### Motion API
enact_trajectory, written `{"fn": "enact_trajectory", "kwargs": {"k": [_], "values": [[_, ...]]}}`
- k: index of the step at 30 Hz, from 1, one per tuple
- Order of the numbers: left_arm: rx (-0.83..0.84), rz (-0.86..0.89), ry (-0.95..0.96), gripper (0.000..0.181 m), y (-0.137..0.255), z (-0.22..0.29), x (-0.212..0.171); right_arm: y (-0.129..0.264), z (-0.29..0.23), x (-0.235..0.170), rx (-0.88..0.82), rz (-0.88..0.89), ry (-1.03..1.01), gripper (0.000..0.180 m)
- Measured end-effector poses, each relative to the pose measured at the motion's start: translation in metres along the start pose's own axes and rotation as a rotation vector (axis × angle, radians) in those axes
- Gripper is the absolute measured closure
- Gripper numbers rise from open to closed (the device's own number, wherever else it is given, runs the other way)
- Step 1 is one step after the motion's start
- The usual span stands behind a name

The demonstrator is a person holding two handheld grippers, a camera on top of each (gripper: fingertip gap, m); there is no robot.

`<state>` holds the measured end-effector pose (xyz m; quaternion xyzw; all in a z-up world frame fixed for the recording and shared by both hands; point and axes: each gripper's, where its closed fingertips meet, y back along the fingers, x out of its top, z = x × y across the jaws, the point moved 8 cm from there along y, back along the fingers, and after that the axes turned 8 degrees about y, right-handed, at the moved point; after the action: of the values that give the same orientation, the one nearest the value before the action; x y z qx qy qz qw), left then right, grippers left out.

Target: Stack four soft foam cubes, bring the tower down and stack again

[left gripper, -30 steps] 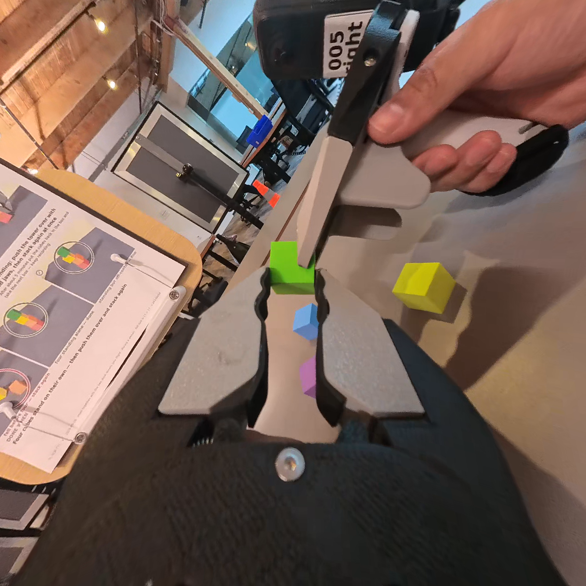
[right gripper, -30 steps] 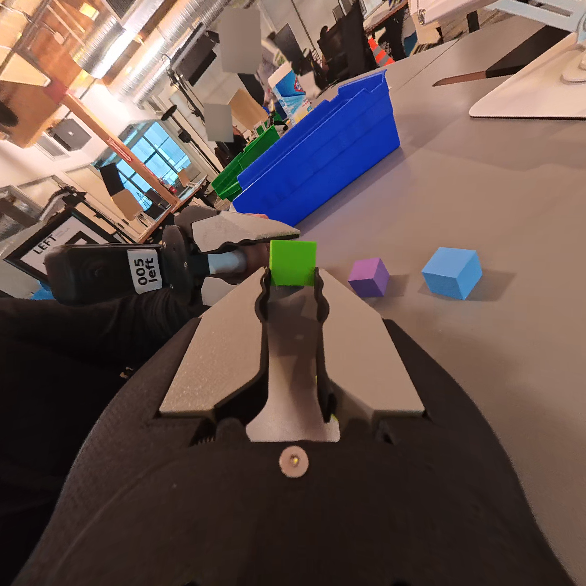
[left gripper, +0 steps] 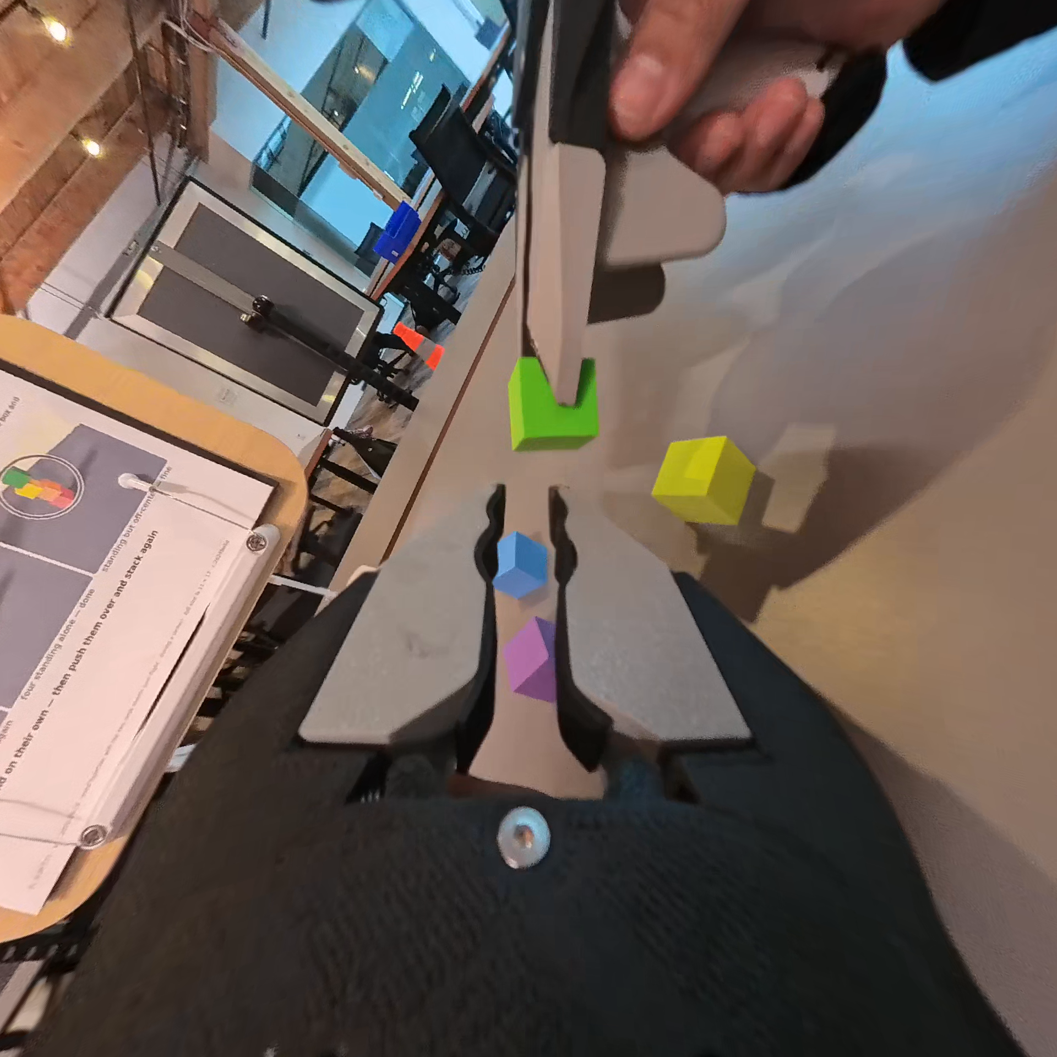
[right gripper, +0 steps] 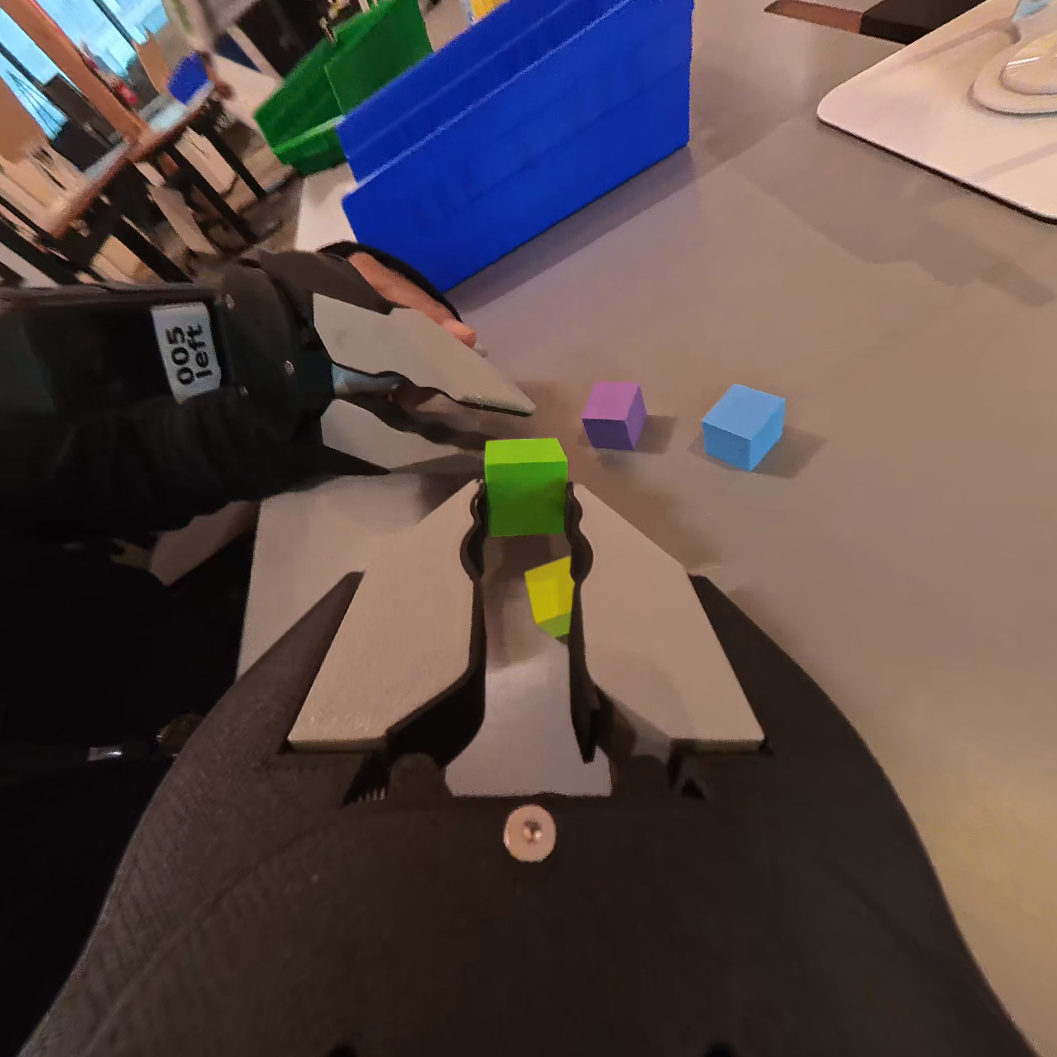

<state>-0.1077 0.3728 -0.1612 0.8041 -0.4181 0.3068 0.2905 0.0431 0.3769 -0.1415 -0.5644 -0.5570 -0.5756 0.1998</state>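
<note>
Grey table [right gripper: 858,343], bright green foam cube [right gripper: 525,486] pinched in right claw [right gripper: 525,503]

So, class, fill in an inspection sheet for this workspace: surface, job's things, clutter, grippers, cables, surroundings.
Surface: grey table, cubes scattered.
Job's things: green cube held; yellow cube, purple cube, blue cube apart, none stacked.
Clutter: blue bin, green bin, white stand base.
Grippers: right gripper shut on green cube; left gripper open, holding nothing.
Cables: nothing seen.
Surroundings: instruction sheet on wooden board, chairs, windows.
</note>
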Motion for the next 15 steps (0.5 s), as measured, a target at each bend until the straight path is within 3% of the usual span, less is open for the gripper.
{"fn": "enact_trajectory", "kwargs": {"k": [4,15], "values": [[0.045,0.012,0.017,0.181,0.000,-0.003,0.003,0.003,-0.004,-0.001,-0.003,-0.053,0.036,0.155],[-0.009,0.003,-0.012,0.181,-0.004,0.009,0.005,-0.006,-0.008,-0.007,0.006,-0.117,0.059,0.155]]}}
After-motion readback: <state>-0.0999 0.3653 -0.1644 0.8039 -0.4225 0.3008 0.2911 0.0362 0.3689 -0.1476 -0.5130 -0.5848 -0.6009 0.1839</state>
